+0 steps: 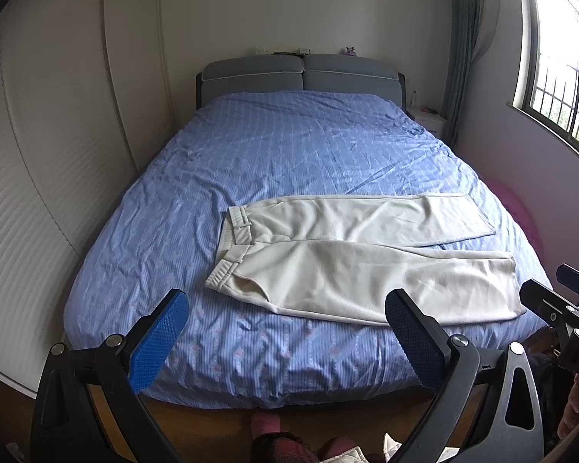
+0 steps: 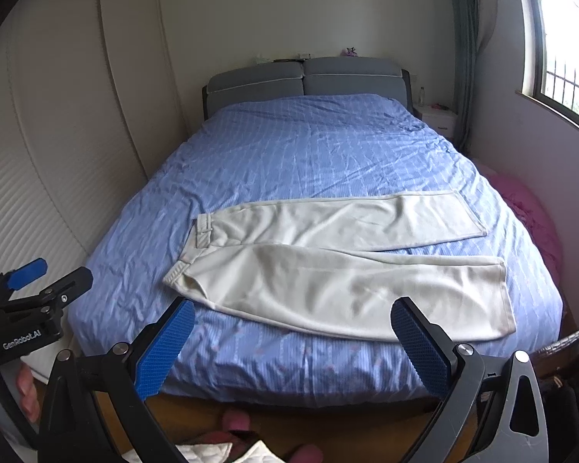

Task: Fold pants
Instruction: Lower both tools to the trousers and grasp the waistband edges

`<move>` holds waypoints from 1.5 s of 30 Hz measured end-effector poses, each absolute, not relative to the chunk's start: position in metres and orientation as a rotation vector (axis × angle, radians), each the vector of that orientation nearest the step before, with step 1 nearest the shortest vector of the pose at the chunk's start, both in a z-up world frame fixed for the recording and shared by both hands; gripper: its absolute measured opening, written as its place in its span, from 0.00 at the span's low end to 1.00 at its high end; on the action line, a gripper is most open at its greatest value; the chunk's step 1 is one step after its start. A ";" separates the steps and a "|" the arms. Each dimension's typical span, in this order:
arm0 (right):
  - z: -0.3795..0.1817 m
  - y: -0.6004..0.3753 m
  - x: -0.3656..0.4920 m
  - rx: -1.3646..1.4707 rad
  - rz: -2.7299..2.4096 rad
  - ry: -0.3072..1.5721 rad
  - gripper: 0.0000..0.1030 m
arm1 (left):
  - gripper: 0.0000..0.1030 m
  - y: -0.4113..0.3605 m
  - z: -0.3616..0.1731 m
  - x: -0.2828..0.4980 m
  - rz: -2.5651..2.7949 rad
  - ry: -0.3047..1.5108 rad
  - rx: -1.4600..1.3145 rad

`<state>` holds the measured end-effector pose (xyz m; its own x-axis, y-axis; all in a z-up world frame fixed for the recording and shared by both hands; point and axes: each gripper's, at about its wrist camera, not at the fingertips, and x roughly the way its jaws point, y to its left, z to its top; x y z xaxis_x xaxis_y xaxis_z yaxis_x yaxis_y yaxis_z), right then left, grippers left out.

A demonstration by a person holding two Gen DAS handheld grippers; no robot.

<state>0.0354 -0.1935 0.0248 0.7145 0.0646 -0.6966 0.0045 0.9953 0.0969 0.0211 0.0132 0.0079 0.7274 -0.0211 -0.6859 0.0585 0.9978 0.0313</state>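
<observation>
The cream pants [image 1: 351,258] lie flat on the blue bed [image 1: 289,146], long axis running left to right across mid-frame, waistband left, hems right; the left gripper [image 1: 285,332] and right gripper [image 2: 293,337] hover apart below them, fingers spread wide, holding nothing; neither is clearly nearer.

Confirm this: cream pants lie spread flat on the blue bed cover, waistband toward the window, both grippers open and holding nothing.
One detail is wrong. The pants have their waistband toward the wardrobe; the leg hems point to the window, as the left wrist view shows. The rest stands: flat on the blue bed cover, both grippers open, empty.
</observation>
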 end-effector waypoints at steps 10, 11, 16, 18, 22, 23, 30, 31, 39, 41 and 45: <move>-0.024 -0.147 0.092 0.143 0.026 0.891 1.00 | 1.00 0.069 -0.041 0.085 -0.068 0.865 0.018; -0.032 -0.142 0.101 0.155 0.021 0.909 0.99 | 1.00 0.077 -0.047 0.093 -0.071 0.867 0.015; -0.070 -0.127 0.135 0.235 -0.028 0.992 0.99 | 1.00 0.108 -0.083 0.142 -0.088 0.927 0.007; -0.090 -0.123 0.148 0.282 -0.065 1.014 0.99 | 1.00 0.119 -0.101 0.163 -0.109 0.968 -0.012; -0.130 -0.119 0.165 0.337 -0.147 1.038 0.99 | 1.00 0.134 -0.148 0.199 -0.137 1.077 -0.057; -0.141 -0.118 0.169 0.355 -0.170 1.042 0.99 | 1.00 0.136 -0.159 0.206 -0.143 1.099 -0.063; -0.224 -0.129 0.192 0.503 -0.272 1.130 0.99 | 1.00 0.156 -0.241 0.249 -0.117 1.254 -0.193; -0.236 -0.132 0.194 0.514 -0.277 1.139 0.99 | 1.00 0.161 -0.251 0.253 -0.114 1.275 -0.236; -0.300 -0.161 0.201 0.618 -0.351 1.132 0.97 | 0.98 0.167 -0.318 0.277 -0.074 1.372 -0.347; -0.316 -0.167 0.202 0.663 -0.359 1.135 0.92 | 0.98 0.162 -0.325 0.280 -0.080 1.364 -0.333; -0.339 -0.177 0.202 0.750 -0.364 1.127 0.89 | 0.94 0.157 -0.343 0.289 -0.140 1.367 -0.403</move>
